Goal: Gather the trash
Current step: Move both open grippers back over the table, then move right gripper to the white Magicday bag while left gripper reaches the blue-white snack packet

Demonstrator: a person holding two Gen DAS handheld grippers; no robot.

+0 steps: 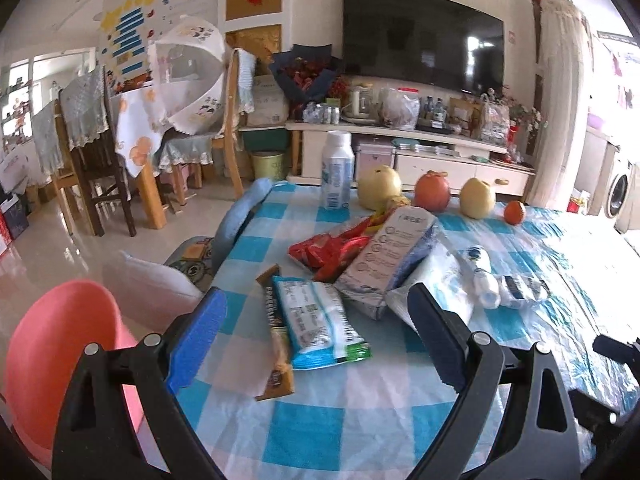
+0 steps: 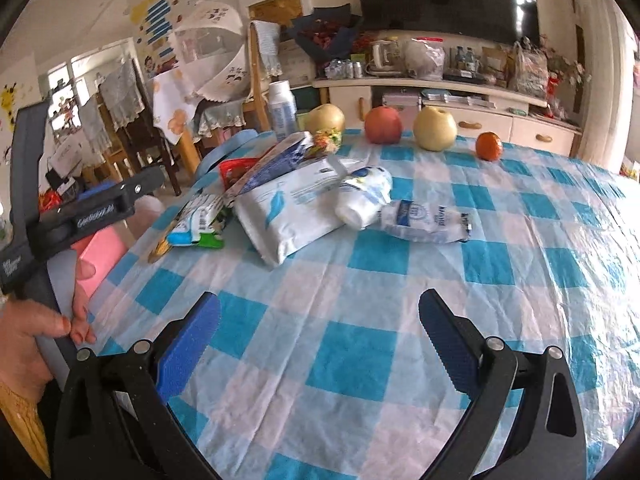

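The left gripper (image 1: pixel 316 332) is held spread wide above a blue-white wrapper (image 1: pixel 318 322) on the checked table (image 1: pixel 304 432), its long axis running away from the camera; a brown wrapper (image 1: pixel 276 332) lies alongside, touching it. The right gripper (image 2: pixel 320 328) is likewise spread, empty. Beyond, one red wrapper (image 1: pixel 328 250) is seen. Farthest, four fruits are lined up: two pears (image 1: pixel 379 188), one apple (image 1: pixel 432 192), one orange (image 1: pixel 515 212).
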